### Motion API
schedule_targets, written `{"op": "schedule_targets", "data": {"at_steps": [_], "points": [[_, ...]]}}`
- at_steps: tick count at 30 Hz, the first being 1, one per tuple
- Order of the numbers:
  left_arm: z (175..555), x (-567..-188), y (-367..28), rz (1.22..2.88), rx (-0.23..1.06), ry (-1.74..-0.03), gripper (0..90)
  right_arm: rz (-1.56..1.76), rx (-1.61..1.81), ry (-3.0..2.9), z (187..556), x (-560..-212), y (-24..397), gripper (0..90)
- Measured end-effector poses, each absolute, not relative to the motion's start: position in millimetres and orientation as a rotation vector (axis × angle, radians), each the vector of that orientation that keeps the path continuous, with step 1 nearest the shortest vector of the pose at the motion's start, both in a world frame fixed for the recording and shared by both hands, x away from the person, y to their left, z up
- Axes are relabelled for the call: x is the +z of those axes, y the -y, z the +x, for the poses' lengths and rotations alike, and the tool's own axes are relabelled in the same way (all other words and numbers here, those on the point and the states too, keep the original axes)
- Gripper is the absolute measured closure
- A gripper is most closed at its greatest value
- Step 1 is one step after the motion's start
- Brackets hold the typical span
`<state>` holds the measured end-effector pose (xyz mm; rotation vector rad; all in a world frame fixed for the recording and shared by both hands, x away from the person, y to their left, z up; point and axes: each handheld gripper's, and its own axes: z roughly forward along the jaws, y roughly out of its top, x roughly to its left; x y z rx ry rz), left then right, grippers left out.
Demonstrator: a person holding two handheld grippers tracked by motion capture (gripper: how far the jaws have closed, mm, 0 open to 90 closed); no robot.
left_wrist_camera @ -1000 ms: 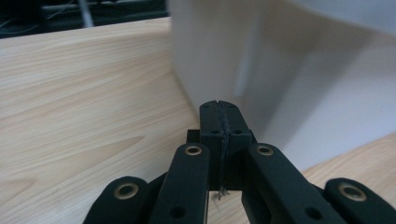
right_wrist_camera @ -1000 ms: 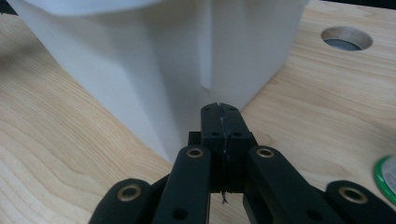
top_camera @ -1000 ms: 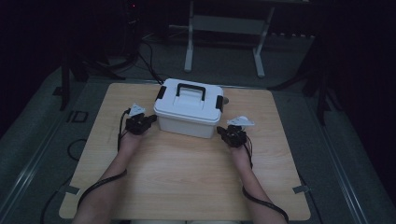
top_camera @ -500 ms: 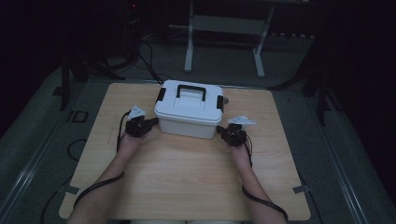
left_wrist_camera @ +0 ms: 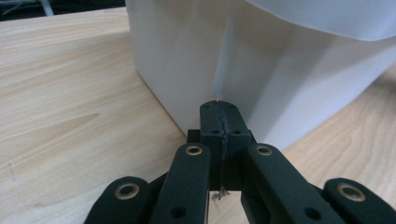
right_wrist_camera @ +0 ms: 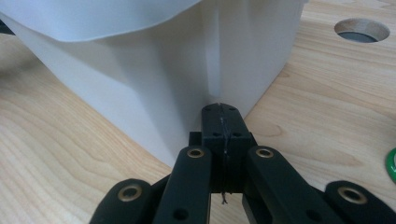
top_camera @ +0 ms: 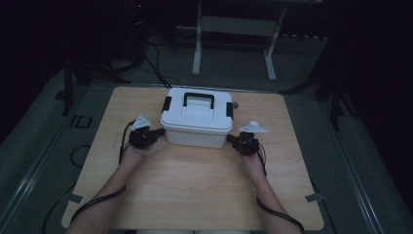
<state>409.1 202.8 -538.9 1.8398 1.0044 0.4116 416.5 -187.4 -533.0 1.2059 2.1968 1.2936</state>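
A white plastic box (top_camera: pixel 197 118) with a black handle (top_camera: pixel 198 97) and black side latches stands at the middle of the wooden table (top_camera: pixel 195 185). My left gripper (top_camera: pixel 157 133) is shut, its tips against the box's left wall (left_wrist_camera: pixel 187 60) low down. On the other side my right gripper (top_camera: pixel 231 140) is shut too, its tips at the box's right wall (right_wrist_camera: pixel 154 88) near the base. Nothing sits between either pair of jaws.
A round hole (right_wrist_camera: pixel 362 30) is cut in the tabletop behind the box's right side. Something green (right_wrist_camera: pixel 391 165) shows at the right edge of the right gripper view. A metal stand (top_camera: pixel 234 29) is on the floor beyond the table.
The left hand has edged slightly toward the box. The right hand and the box look unmoved.
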Motion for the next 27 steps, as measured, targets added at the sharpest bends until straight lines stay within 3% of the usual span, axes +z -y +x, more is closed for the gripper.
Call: {"op": "schedule_targets", "data": {"at_steps": [27], "points": [[354,-534,-196,1.906,0.353,-0.944,89.6,1.188,1.349,-2.227,380,-535,205,90.0]]}}
